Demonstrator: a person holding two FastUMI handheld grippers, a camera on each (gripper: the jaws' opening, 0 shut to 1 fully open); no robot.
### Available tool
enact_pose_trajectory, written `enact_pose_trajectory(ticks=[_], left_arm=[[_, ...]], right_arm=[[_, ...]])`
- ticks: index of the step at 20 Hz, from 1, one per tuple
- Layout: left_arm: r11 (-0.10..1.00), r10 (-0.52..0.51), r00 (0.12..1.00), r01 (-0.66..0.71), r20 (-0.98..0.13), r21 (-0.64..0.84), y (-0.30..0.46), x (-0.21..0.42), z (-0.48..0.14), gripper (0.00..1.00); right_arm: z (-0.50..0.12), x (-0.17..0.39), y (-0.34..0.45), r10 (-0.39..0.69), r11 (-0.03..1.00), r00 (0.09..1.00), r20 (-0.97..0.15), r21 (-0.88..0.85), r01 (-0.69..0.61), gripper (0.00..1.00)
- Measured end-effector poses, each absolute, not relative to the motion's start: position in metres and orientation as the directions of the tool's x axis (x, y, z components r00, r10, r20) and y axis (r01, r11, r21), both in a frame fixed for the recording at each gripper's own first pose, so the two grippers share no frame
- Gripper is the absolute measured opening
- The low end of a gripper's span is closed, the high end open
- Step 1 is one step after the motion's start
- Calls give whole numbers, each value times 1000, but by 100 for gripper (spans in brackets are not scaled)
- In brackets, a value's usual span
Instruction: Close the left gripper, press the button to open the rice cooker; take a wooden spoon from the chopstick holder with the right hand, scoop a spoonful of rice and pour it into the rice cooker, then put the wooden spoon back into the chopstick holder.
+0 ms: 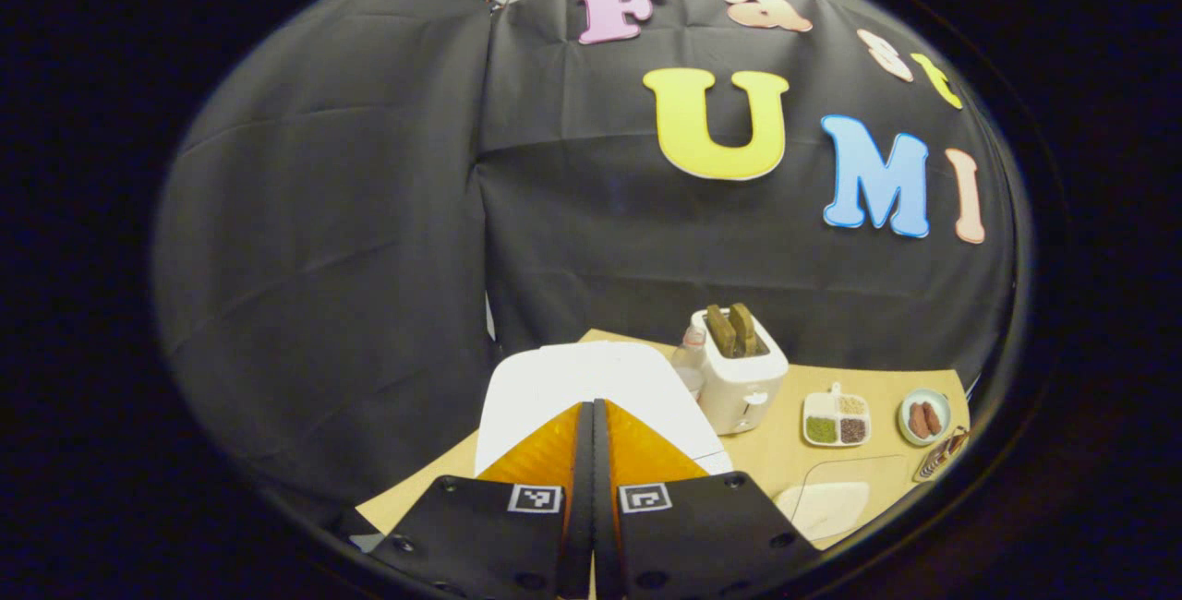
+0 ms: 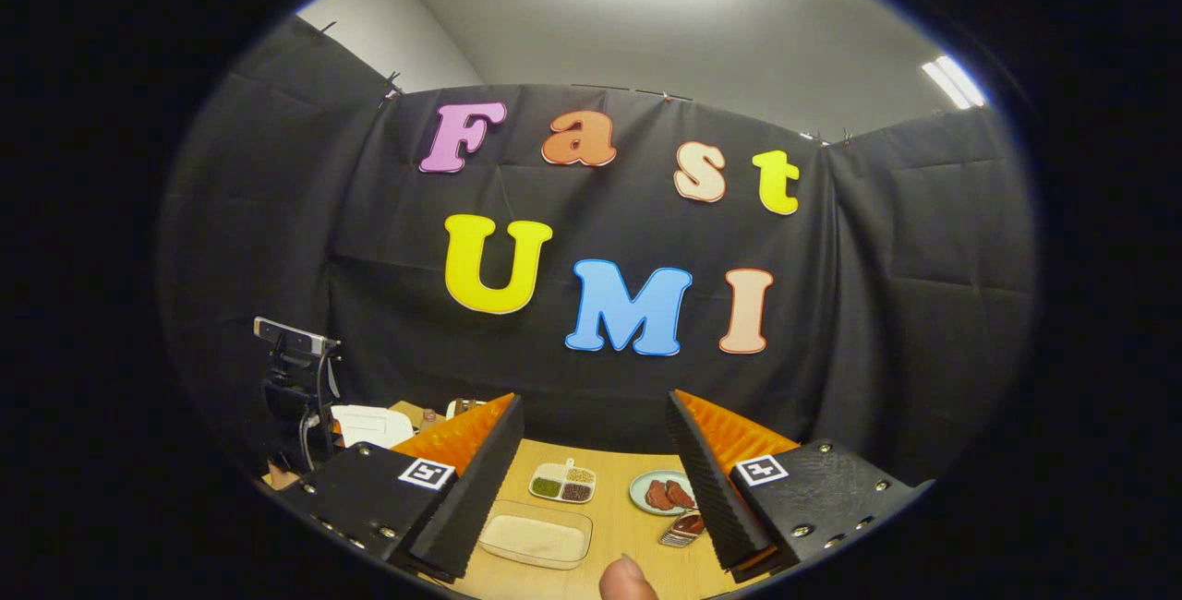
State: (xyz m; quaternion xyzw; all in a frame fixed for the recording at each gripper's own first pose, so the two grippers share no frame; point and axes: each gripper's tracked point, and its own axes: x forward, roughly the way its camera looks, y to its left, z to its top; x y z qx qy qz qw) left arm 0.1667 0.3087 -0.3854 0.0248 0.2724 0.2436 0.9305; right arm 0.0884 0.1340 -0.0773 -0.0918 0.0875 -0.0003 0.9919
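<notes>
Left gripper (image 1: 592,415) closed — toaster (image 1: 739,369) behind.

White toaster (image 1: 739,378) holds two toast slices (image 1: 731,330).

White rice cooker (image 1: 591,388) and white toaster (image 1: 741,383) on tan desk (image 1: 785,462); pale-green plate (image 2: 646,487) with reddish-brown pieces.
</notes>
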Motion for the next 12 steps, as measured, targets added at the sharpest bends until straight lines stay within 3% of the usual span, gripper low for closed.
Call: enact_pose_trajectory(ticks=[4,12], left_arm=[[868,480,660,-451,-578,207,324,174,-438,9],[886,439,595,-411,-673,215,323,168,-486,9]], right_arm=[[-87,93,138,-27,978,979,-202,-206,-16,95],[-92,98,152,-9,976,975,-220,-215,-39,95]])
